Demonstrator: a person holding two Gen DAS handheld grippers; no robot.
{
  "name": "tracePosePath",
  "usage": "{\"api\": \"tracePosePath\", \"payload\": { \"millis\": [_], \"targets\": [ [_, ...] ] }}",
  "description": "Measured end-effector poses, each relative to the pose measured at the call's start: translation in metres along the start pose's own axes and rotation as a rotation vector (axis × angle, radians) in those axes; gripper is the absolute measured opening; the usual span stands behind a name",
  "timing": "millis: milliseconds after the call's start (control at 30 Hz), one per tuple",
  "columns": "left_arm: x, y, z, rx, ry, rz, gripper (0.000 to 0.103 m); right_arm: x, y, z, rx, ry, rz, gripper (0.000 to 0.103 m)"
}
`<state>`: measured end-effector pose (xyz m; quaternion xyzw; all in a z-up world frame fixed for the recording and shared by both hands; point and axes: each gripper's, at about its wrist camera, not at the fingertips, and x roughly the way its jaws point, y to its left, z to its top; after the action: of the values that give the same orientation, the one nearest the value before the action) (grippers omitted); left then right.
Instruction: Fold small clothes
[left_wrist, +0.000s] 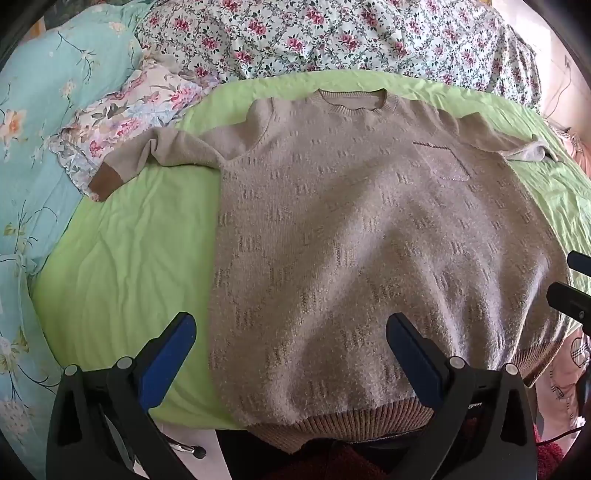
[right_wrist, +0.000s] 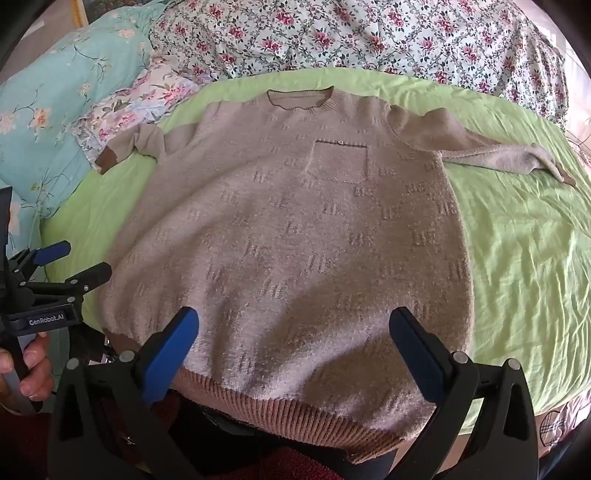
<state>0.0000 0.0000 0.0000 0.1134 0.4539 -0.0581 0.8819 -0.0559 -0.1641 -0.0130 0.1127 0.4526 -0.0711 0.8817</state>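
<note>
Sweater (right_wrist: 295, 236): beige knit, lying flat and face up on the bed, collar toward 12 o'clock, ribbed hem toward 6 o'clock at the near edge; textured dashes dot the front
Chest pocket (right_wrist: 338, 162): sewn on the front, below the collar and slightly toward 1 o'clock
Sleeves: one stretches toward 3 o'clock in the right wrist view, lying flat on the sheet; the other (left_wrist: 147, 155) reaches toward 9 o'clock, its brown cuff (left_wrist: 107, 181) resting at the edge of a floral pillow (left_wrist: 122, 122)
Left hand-held gripper (left_wrist: 291, 334): jaws spread wide, nothing between them; hovering over the hem's 7 o'clock corner; a hand (right_wrist: 33, 369) grips its handle
Right hand-held gripper (right_wrist: 293, 328): jaws spread wide, nothing between them; poised above the hem near 6 o'clock; whether it touches the knit, cannot tell
Green sheet (right_wrist: 517, 240): wrinkled, covering the bed under the sweater
Floral quilt (right_wrist: 351, 37): bunched along 12 o'clock behind the collar
Blue quilt (left_wrist: 44, 110): heaped toward 9 to 10 o'clock, beside the pillow
</note>
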Motion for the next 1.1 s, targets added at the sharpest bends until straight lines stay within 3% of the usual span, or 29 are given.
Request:
{"api": "tracePosePath", "payload": {
  "millis": [700, 933, 1100],
  "targets": [
    [0.006, 0.001, 0.003, 0.002, 0.009, 0.001, 0.103, 0.001, -0.001, 0.002, 0.014, -0.006, -0.007, 0.103],
    [0.010, -0.003, 0.005, 0.004, 0.009, 0.001, 0.103, 0.002, -0.011, 0.002, 0.034, -0.054, 0.015, 0.103],
    [0.016, -0.005, 0.010, 0.007, 0.021, 0.003, 0.103, 0.005, -0.015, 0.004, 0.047, -0.028, 0.016, 0.103]
  ]
}}
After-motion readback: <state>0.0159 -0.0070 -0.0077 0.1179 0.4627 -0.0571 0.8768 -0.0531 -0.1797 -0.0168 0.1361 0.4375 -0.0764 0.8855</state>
